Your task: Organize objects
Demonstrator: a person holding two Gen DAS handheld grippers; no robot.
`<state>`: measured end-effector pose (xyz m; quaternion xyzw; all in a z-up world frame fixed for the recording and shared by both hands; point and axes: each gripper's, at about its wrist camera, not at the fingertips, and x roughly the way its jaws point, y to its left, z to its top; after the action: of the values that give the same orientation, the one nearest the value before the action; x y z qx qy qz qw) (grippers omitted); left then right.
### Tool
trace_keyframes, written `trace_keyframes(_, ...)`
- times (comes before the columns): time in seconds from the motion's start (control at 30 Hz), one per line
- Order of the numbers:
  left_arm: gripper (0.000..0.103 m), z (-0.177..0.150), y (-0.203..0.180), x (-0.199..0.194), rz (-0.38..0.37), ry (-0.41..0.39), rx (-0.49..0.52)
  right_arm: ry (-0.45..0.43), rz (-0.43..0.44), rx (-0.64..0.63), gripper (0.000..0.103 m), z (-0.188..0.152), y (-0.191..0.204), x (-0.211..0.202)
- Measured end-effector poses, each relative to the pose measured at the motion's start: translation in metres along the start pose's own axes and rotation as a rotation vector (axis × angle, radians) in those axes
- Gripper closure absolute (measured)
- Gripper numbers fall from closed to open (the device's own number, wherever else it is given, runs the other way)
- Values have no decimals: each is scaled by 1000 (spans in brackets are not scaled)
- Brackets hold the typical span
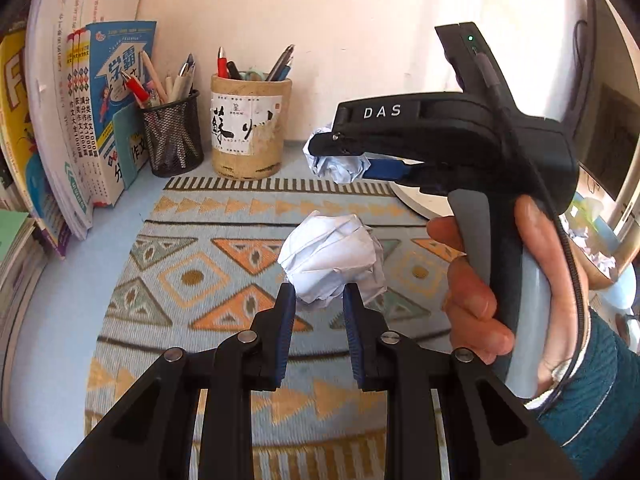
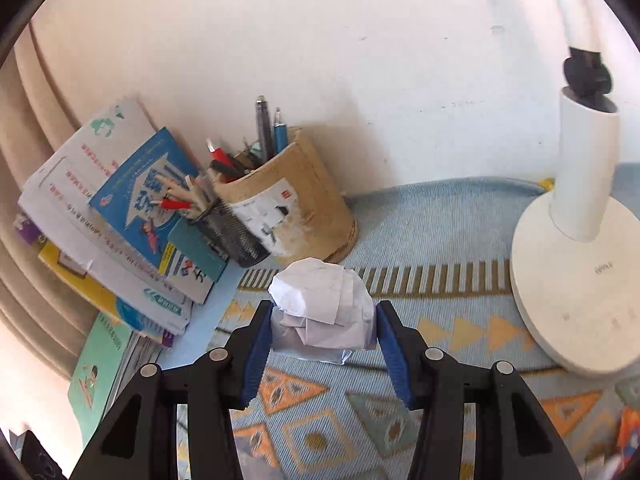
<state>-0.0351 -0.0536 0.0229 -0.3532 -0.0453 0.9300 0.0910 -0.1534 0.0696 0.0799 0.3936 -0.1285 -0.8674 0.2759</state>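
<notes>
Two crumpled paper balls are held above a patterned mat [image 1: 192, 280] on the worktop. The left hand-held gripper [image 1: 319, 300] pinches one crumpled paper ball [image 1: 332, 260] between its blue pads, the wad bulging out beyond the fingertips. To its right in the left wrist view, a person's hand [image 1: 480, 280] carries the right hand-held gripper [image 2: 324, 320], clamped on a second paper ball [image 2: 320, 308] that fills the space between its fingers. Behind both balls, a bamboo pen holder [image 1: 250, 128] stands against the wall, a black mesh pen cup [image 1: 172, 136] just left of it, leaning books [image 1: 100, 120] further left. A white desk lamp [image 2: 576, 240] stands well right of the pen holder.
</notes>
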Motion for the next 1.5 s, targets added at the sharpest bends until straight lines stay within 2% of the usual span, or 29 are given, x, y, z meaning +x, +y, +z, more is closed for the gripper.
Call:
trace_keyframes(0.07,82,-9,-5,-12,-25,2,-2,-37,8,-43,53,-22,5,-48)
trace_keyframes(0.2,82,-38,-36,-42,-113,-6,6,-166,-62,-93,52,-77,-15,-156)
trace_keyframes(0.27,82,-53,-54,-49,-146,2,18,-166,-85,-105,51,-106,-33,-197)
trace_keyframes(0.4,82,-77,-89,-45,-182,61,14,-70,-124,-106,51,-159,-57,-229)
trace_keyframes(0.47,82,-88,-105,-43,-174,94,2,-36,-132,-109,51,-181,-68,-235)
trace_keyframes(0.57,81,-98,-121,-44,-140,105,1,-6,-198,-97,51,-200,-80,-237)
trace_keyframes(0.63,72,-102,-127,-45,-114,106,12,10,-235,-99,51,-207,-87,-238)
trace_keyframes(0.67,64,-104,-129,-43,-92,131,18,10,-242,-104,51,-210,-88,-239)
trace_keyframes(0.73,60,-105,-129,-40,-75,173,31,13,-235,-118,50,-215,-90,-243)
trace_keyframes(0.77,51,-106,-130,-41,-80,183,36,15,-235,-125,48,-217,-90,-244)
trace_keyframes(0.8,34,-106,-129,-42,-85,186,34,17,-243,-133,48,-220,-90,-244)
trace_keyframes(0.87,11,-105,-126,-45,-85,158,9,28,-265,-152,47,-226,-90,-244)
trace_keyframes(0.93,9,-104,-124,-51,-104,120,-33,43,-282,-170,47,-231,-90,-243)
trace_keyframes(0.97,7,-103,-123,-51,-126,121,-48,51,-281,-171,44,-233,-91,-243)
trace_keyframes(1.0,6,-102,-123,-51,-145,125,-59,57,-276,-165,34,-235,-93,-244)
trace_keyframes(1.07,6,-100,-125,-48,-154,122,-71,54,-254,-143,28,-239,-97,-248)
trace_keyframes(1.2,7,-88,-131,-33,-99,136,-78,59,-212,-83,28,-240,-105,-252)
trace_keyframes(1.3,9,-83,-131,-22,-107,144,-103,59,-175,-49,28,-241,-104,-251)
trace_keyframes(1.33,15,-83,-130,-20,-125,152,-119,58,-168,-41,28,-241,-103,-250)
trace_keyframes(1.37,28,-84,-130,-16,-141,167,-127,53,-168,-34,28,-241,-103,-249)
trace_keyframes(1.4,34,-85,-130,-13,-143,183,-127,49,-177,-25,28,-241,-103,-246)
trace_keyframes(1.47,48,-87,-133,-15,-113,169,-94,33,-187,-20,31,-240,-103,-243)
trace_keyframes(1.5,52,-88,-134,-17,-132,169,-93,24,-185,-20,46,-240,-103,-243)
